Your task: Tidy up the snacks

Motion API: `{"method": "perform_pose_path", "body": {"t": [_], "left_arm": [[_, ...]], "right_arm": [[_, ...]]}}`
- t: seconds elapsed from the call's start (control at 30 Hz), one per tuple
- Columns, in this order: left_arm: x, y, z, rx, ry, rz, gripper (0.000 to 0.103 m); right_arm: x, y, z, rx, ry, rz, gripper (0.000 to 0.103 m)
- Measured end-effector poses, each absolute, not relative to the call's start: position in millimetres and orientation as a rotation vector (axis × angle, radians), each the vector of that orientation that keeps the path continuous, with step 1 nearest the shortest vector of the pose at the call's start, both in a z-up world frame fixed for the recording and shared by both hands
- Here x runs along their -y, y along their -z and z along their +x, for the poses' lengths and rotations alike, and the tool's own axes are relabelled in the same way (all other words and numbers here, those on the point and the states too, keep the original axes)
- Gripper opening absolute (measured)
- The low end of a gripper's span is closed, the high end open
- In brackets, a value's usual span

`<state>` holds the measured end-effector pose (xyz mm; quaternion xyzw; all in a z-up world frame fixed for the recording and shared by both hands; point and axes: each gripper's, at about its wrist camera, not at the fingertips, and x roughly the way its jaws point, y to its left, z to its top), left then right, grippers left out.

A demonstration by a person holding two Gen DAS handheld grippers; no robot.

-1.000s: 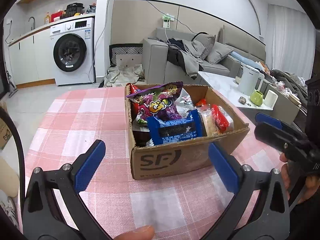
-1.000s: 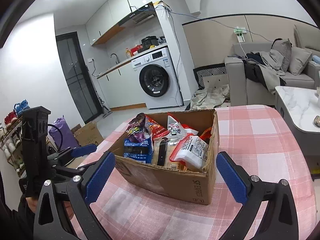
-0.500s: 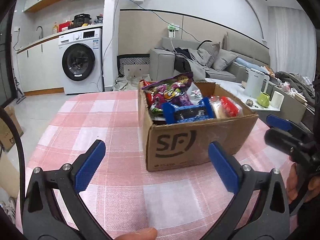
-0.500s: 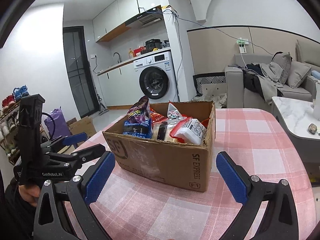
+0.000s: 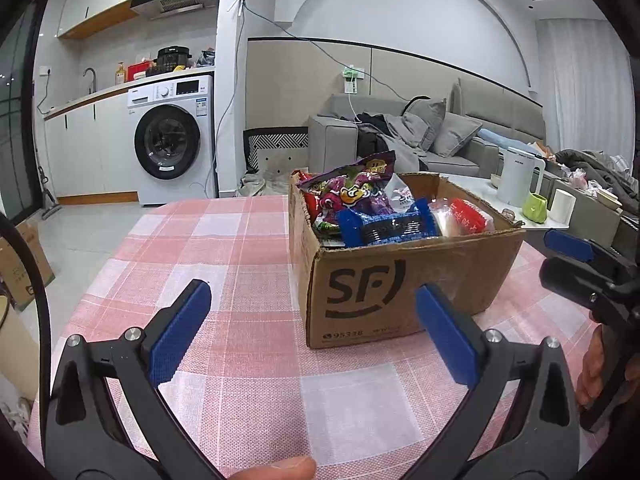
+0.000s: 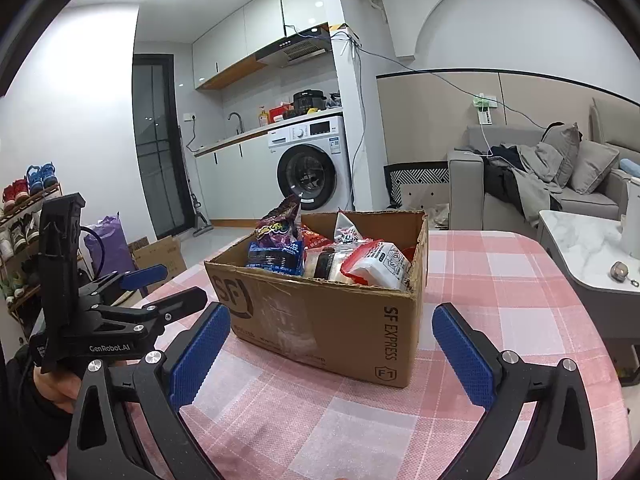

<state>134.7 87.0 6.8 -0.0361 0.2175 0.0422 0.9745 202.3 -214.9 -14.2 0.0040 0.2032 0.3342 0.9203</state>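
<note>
While both tongs stood wide open and empty, the snack-filled cardboard box [image 5: 400,280] sat centre-frame on the checked tablecloth [image 5: 240,280], nearer the right gripper [image 6: 332,344] than the left gripper [image 5: 312,332].

Washing machine [image 5: 170,142], grey sofa [image 5: 436,144]
</note>
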Motion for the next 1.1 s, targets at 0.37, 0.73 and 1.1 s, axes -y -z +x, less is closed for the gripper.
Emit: {"method": "perform_pose_path", "body": {"t": [0.37,0.73,1.1], "left_arm": [[-81.8,-7.3,128.2,-0.393,-0.090,-0.049,0.102],[-81.5,-5.4,129.3,-0.396,-0.099,-0.051,0.102],[-82.1,-4.7,130.1,-0.397,-0.099,-0.052,0.102]], "right_arm": [[212.4,18.8,198.7,-0.404,-0.673,-0.009,0.103],[213.5,19.9,201.5,-0.402,-0.669,-0.013,0.103],[212.9,20.8,199.5,-0.401,-0.673,-0.018,0.103]]}}
